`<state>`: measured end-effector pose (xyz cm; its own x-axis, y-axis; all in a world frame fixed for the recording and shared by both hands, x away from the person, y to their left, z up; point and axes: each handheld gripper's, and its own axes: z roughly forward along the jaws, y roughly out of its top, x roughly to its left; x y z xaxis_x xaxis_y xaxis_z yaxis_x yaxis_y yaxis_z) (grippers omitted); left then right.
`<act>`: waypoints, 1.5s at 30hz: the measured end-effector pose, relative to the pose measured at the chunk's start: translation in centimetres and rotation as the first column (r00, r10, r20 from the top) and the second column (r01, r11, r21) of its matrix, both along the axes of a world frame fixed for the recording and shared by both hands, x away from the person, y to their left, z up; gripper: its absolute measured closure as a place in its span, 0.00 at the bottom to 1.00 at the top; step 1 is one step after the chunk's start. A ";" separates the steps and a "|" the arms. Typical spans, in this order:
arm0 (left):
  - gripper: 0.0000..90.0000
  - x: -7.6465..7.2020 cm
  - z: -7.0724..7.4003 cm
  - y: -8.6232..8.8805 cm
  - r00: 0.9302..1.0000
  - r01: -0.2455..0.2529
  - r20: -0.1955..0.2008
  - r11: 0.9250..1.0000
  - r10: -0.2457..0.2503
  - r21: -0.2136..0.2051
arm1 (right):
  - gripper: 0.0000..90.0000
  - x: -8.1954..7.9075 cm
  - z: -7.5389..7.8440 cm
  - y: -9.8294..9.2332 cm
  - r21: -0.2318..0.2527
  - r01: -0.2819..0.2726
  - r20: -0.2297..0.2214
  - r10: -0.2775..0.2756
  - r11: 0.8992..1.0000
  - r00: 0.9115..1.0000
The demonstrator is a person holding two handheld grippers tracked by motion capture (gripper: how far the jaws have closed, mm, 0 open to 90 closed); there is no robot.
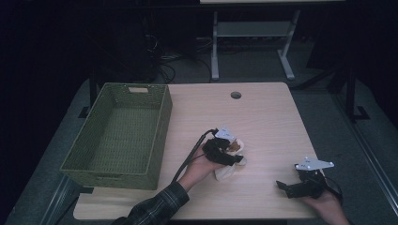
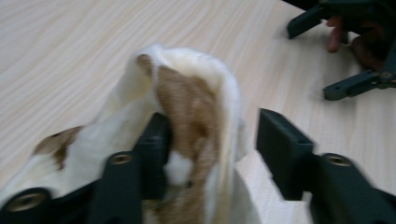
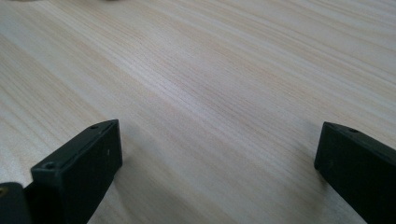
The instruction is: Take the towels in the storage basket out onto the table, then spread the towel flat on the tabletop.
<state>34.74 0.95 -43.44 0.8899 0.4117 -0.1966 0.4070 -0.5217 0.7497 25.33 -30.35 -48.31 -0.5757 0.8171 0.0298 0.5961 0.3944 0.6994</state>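
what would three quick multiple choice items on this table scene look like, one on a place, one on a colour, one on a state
1. Where does the basket stand?
A. on the table's left side
B. at the table's right edge
C. on the floor

2. What colour is the basket?
A. red
B. olive green
C. white

3. How do the left tool's jaws stand?
A. clamped tight on the soft toy
B. apart, with the toy between them
C. apart over bare table

Answers:
1 A, the high view shows it on the left part of the tabletop.
2 B, its woven walls are olive green.
3 B, the left gripper view shows a gap between the toy and one jaw.
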 end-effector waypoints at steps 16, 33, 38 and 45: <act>0.33 0.0 3.1 5.5 0.992 -0.089 0.083 0.994 0.094 -0.064 | 0.05 0.1 0.0 0.1 0.003 -0.006 0.006 0.006 1.000 1.000; 0.38 -2.3 -0.1 9.1 0.986 -0.135 0.103 0.990 0.130 0.044 | 0.20 0.5 2.4 1.7 0.027 -0.031 0.068 0.029 0.999 0.997; 0.39 -2.6 -1.1 9.1 0.989 -0.128 0.077 0.990 0.123 0.066 | 0.21 1.3 3.4 3.1 0.045 -0.066 0.075 0.063 0.997 0.995; 0.40 -3.1 -1.7 9.1 0.991 -0.111 0.084 0.988 0.103 0.106 | 0.30 3.0 5.3 5.3 0.097 -0.121 0.093 0.112 0.988 0.989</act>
